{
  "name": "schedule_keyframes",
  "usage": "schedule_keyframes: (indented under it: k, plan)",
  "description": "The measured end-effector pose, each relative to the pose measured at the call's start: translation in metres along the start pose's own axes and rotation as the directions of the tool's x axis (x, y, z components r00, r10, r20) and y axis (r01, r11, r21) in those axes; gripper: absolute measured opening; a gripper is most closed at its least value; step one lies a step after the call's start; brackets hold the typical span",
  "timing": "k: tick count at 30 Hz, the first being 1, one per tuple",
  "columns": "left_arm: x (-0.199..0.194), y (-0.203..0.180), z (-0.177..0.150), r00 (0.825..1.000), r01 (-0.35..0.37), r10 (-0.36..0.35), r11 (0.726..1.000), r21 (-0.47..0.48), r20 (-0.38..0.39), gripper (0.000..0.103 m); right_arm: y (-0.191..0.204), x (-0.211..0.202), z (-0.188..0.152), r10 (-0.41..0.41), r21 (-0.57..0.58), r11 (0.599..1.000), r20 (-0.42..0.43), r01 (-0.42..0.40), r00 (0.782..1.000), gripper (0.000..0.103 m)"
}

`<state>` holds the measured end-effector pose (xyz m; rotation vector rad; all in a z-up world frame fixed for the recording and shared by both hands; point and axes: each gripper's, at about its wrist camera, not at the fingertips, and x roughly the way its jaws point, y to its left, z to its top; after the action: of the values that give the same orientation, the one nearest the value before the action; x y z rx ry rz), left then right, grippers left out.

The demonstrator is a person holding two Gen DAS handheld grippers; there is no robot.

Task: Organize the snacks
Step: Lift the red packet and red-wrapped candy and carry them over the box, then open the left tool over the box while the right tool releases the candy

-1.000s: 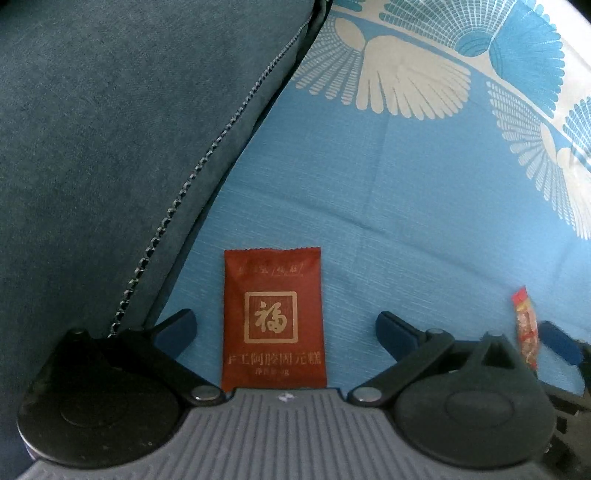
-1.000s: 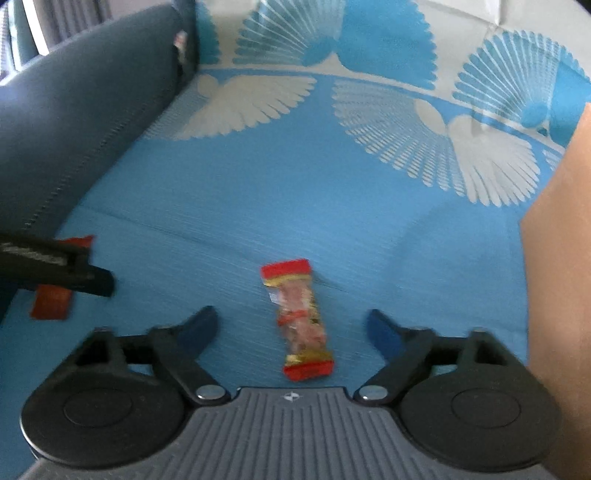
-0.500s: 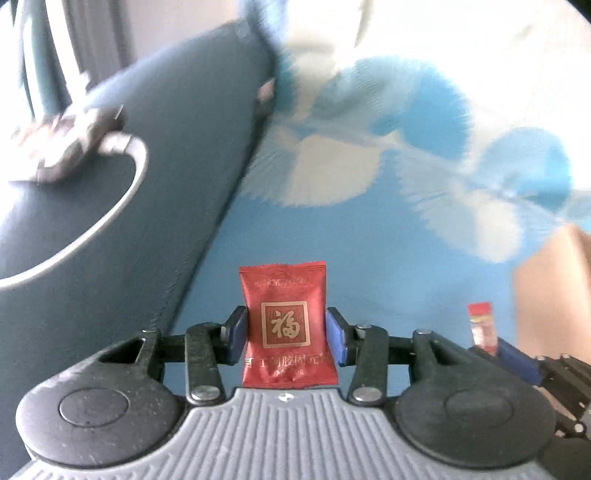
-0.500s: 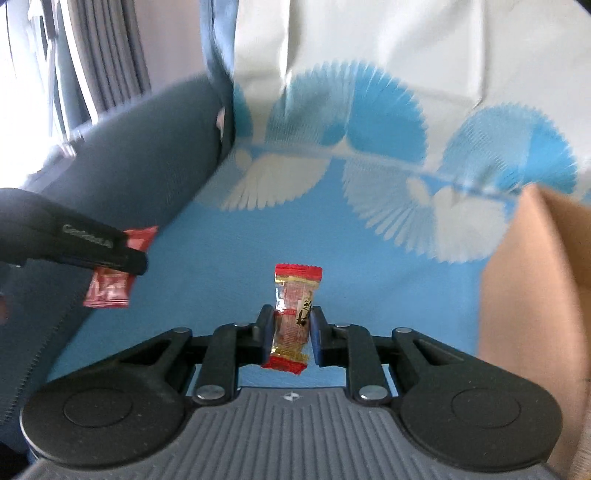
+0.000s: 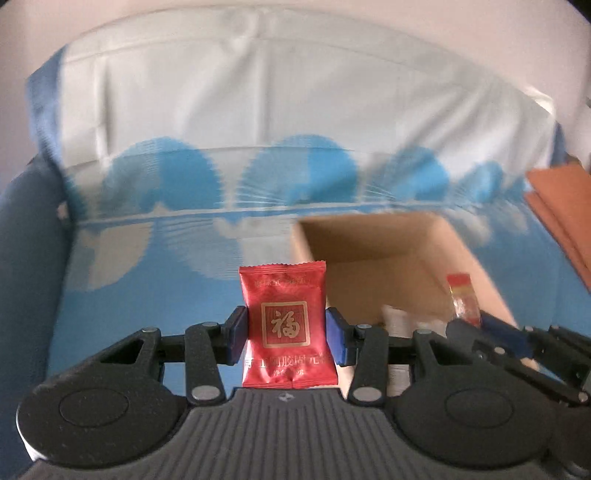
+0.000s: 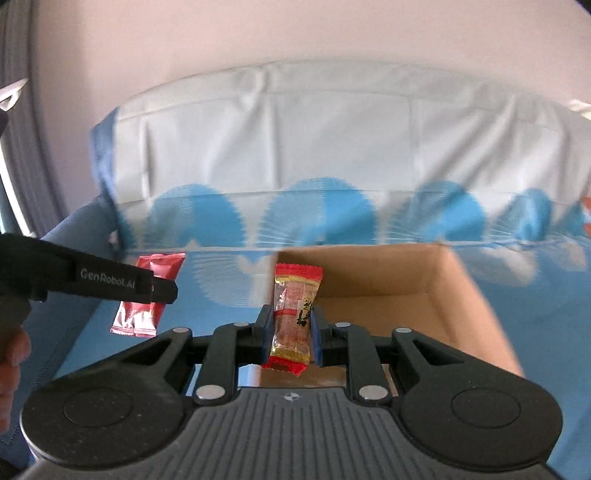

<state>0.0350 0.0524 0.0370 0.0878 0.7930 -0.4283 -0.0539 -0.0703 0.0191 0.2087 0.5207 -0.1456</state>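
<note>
Red packet [image 5: 286, 328] between left fingers [image 5: 236, 334]

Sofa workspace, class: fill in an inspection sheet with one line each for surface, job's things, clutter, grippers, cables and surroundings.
Surface: blue patterned cover over a sofa.
Job's things: red packet; candy; open cardboard box.
Clutter: pale items in the box, too blurred to name.
Grippers: left gripper shut on the red packet; right gripper shut on the candy; both raised, near the box.
Cables: nothing seen.
Surroundings: pale wall; curtain.
</note>
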Motion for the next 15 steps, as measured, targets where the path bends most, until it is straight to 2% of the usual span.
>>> schedule_keyframes:
  k: [5,12,14,15]
  plan:
    - [0.016,-0.055,-0.007,0.999,0.024,-0.021,0.996,0.086,-0.033,0.050,-0.045,-0.015,-0.012,-0.094,0.020,0.995,-0.007,0.094,0.996,0.022]
    - [0.049,-0.086,-0.019,0.994,0.016,0.001,0.988,0.153,-0.112,0.054,-0.081,-0.014,-0.025,-0.149,0.057,0.987,-0.039,0.151,0.988,0.022]
    - [0.055,-0.086,-0.020,0.993,0.010,0.008,0.989,0.151,-0.119,0.068,-0.085,-0.009,-0.026,-0.154,0.063,0.986,-0.049,0.157,0.987,0.024]
    - [0.057,-0.087,-0.020,0.992,0.006,0.013,0.988,0.152,-0.126,0.090,-0.089,-0.008,-0.027,-0.154,0.069,0.985,-0.055,0.158,0.987,0.028]
